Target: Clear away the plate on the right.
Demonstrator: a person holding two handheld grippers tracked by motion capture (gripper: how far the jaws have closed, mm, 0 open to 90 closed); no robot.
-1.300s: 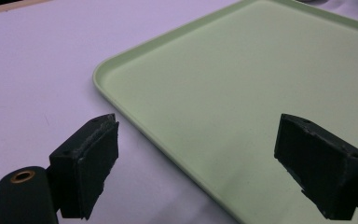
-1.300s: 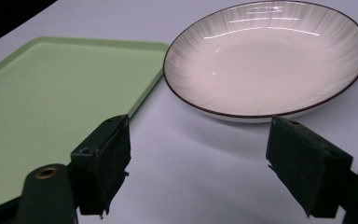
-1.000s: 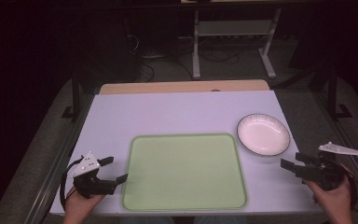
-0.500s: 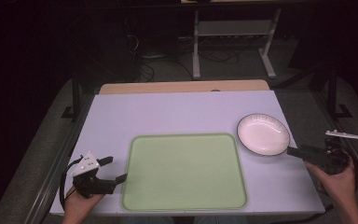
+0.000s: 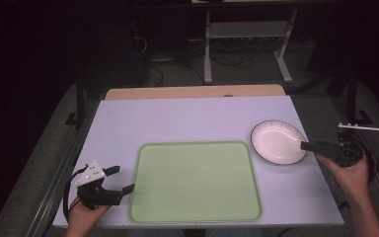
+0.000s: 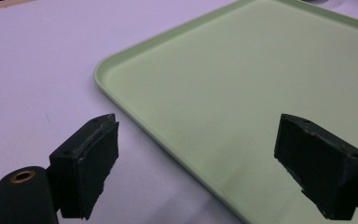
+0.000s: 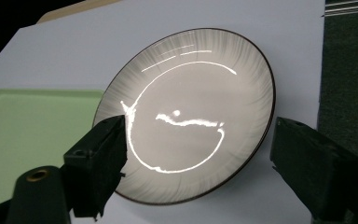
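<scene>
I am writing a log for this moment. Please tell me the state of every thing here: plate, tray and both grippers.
plate: empty, flat on the table, right of the tray, not gripped.
tray: empty, flat on the table.
left gripper: open, at the tray's left edge.
right gripper: open, at the plate's right rim.

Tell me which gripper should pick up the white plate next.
The right gripper. Its open jaws already point at the white plate, right at its rim, and the right gripper view shows the plate between them. The left gripper sits open at the green tray's near-left corner, far across the table.
</scene>
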